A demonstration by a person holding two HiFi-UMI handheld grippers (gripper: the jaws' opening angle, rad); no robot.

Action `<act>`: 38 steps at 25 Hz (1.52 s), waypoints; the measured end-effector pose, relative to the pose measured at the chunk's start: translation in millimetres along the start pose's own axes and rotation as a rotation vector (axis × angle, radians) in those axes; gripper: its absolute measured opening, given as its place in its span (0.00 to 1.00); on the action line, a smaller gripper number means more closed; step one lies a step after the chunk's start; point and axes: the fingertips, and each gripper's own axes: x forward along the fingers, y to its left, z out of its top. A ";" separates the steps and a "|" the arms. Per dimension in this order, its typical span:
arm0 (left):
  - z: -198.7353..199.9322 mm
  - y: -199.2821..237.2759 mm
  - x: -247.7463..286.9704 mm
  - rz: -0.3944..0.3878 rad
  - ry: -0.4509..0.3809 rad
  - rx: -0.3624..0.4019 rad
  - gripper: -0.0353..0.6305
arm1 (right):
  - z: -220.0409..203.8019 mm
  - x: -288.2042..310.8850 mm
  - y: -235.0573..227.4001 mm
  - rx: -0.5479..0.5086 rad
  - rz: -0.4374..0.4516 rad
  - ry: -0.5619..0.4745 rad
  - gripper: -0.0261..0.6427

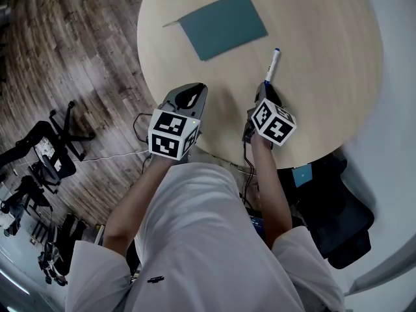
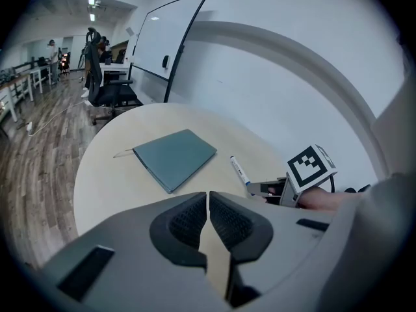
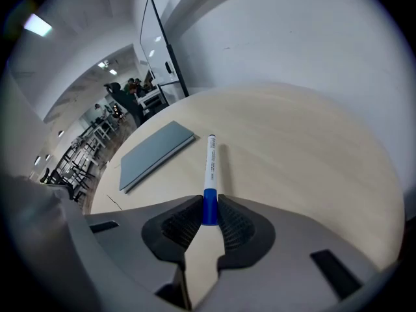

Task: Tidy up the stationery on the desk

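A white marker with a blue cap (image 1: 272,64) (image 2: 239,170) (image 3: 210,168) is pinched by its blue end in my right gripper (image 1: 266,88) (image 3: 209,216), and its white barrel points away over the round wooden table (image 1: 325,57). A closed teal notebook (image 1: 223,25) (image 2: 175,156) (image 3: 155,152) lies flat farther back on the table, to the left of the marker. My left gripper (image 1: 192,91) (image 2: 208,203) is shut with nothing in it, above the table's near edge and on the near side of the notebook.
Office chairs (image 1: 45,155) stand on the wooden floor to the left of the table. A dark chair (image 1: 341,220) sits below the table's right side. A whiteboard (image 2: 162,44) leans against the curved white wall behind the table.
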 end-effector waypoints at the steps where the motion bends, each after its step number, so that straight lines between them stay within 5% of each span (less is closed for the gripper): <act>1: 0.1 -1.7 2.0 -0.003 0.002 0.002 0.10 | -1.4 1.2 -5.5 -0.001 -0.012 0.008 0.18; 14: 7.8 -5.5 8.2 -0.012 0.013 0.018 0.10 | -6.2 2.1 -26.0 0.016 -0.072 0.054 0.19; 25: 7.0 2.6 5.3 -0.008 0.009 0.027 0.10 | 12.5 -16.8 9.9 0.084 0.044 -0.025 0.19; 38: 38.2 51.9 27.8 0.026 -0.008 0.171 0.10 | 29.7 10.5 86.9 0.093 0.216 -0.029 0.22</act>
